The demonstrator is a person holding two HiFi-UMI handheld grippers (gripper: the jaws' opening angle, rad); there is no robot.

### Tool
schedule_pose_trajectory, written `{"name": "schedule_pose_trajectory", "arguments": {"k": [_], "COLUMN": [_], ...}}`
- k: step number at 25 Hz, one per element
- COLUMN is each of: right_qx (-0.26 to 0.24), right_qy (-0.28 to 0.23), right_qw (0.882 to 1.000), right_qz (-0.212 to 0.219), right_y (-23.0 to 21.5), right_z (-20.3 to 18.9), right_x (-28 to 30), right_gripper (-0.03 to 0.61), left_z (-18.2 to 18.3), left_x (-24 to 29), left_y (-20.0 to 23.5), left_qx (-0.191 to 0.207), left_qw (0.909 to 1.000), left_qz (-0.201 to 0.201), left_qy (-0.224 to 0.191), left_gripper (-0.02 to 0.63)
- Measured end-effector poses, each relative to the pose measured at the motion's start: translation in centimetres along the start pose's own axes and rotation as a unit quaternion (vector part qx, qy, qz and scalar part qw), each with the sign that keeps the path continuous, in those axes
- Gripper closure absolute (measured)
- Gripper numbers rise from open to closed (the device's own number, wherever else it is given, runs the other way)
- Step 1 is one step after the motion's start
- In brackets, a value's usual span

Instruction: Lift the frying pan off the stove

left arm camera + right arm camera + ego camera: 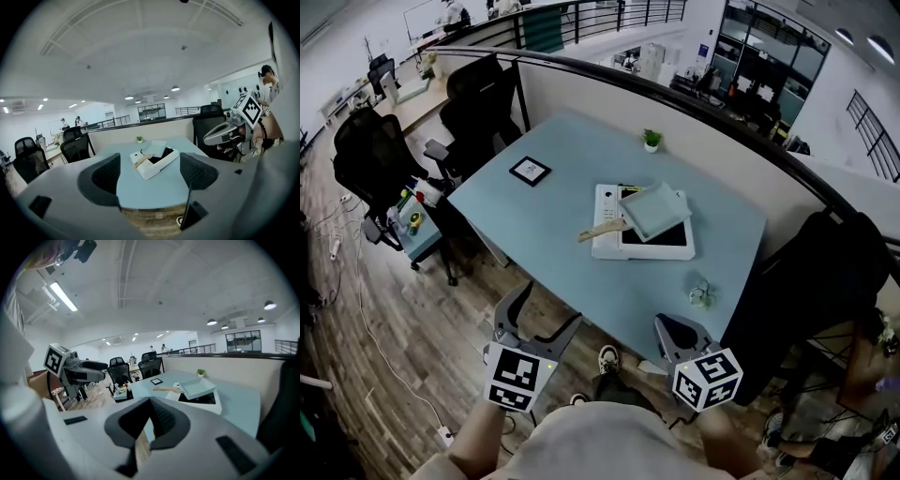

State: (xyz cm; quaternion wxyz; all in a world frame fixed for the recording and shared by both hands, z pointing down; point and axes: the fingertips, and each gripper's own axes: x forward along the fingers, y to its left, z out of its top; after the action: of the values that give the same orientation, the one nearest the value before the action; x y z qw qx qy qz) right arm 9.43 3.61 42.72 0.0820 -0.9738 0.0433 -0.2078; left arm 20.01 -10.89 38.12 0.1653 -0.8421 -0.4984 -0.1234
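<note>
A pale green square frying pan (656, 210) with a wooden handle (602, 231) rests tilted on a white stove (609, 246) with a black top, in the middle of the light blue table (544, 216). Both grippers hang off the table's near edge, well short of the stove. My left gripper (539, 319) is open and empty; its view shows the pan (155, 148) and stove (151, 169) far ahead between the spread jaws. My right gripper (675, 330) is shut with nothing in it, and the pan (198, 388) lies ahead to the right.
On the table stand a small potted plant (652, 140) at the back, a black-framed card (530, 171) on the left, and a small clear object (701, 294) near the front right. Black office chairs (478, 103) and a small cart (412, 220) stand to the left. A partition (722, 159) backs the table.
</note>
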Motion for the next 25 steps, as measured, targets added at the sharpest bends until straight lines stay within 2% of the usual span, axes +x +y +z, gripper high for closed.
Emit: {"name": "schedule_pose_trajectory", "arguments": {"k": [9, 11, 15, 18, 22, 25], "right_qx": [0.032, 0.037, 0.045, 0.051, 0.044, 0.023], "right_qy": [0.04, 0.046, 0.059, 0.067, 0.075, 0.083], "right_qw": [0.999, 0.998, 0.997, 0.996, 0.996, 0.996], "right_qz": [-0.001, -0.001, 0.012, 0.017, 0.018, 0.016], "right_y": [-6.6, -8.2, -10.4, -11.5, -12.7, -13.3], "right_z": [-0.9, -1.1, -1.6, -2.4, -2.9, -3.5], "right_x": [5.6, 6.7, 8.8, 10.0, 11.3, 12.2], "right_gripper": [0.575, 0.575, 0.575, 0.575, 0.575, 0.575], "left_z": [-1.1, -1.5, -2.6, -2.9, -3.4, -4.3], "left_x": [9.9, 12.8, 17.9, 21.0, 24.7, 27.3], "left_y": [0.6, 0.4, 0.5, 0.6, 0.9, 1.5], "left_qx": [0.031, 0.037, 0.086, 0.108, 0.109, 0.099], "left_qw": [0.9947, 0.9913, 0.981, 0.9758, 0.9694, 0.9654], "left_qz": [-0.065, -0.086, -0.104, -0.12, -0.145, -0.148], "left_qy": [0.074, 0.092, 0.139, 0.147, 0.166, 0.191], "left_gripper": [0.231, 0.23, 0.232, 0.231, 0.232, 0.232]}}
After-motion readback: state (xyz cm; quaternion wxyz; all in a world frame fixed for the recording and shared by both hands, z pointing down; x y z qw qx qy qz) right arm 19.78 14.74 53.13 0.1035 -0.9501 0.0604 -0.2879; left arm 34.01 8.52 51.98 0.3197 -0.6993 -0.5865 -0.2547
